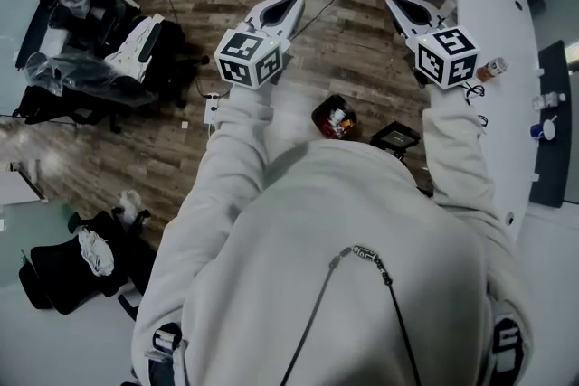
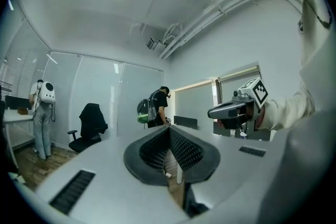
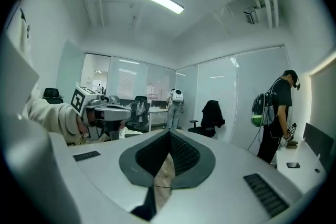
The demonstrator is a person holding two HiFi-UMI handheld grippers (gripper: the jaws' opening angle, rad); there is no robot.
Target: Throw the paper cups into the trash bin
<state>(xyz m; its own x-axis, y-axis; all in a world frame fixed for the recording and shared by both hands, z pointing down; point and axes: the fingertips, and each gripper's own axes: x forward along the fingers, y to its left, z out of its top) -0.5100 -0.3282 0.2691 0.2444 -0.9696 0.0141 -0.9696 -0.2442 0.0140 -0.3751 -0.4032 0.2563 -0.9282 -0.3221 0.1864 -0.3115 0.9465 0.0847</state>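
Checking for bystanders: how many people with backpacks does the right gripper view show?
2. One with a white backpack, far back at centre; one with a green backpack, at the right. Others may be hidden.

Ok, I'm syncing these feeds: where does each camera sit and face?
Head view: on the head, steeply down at floor and bin; hoodie, left gripper, right gripper show.
Left gripper view: on that gripper, level toward a black chair; its shut jaws, the right gripper.
Right gripper view: likewise; its shut jaws, the left gripper.
Shared: both gripper views catch the person with the green backpack.
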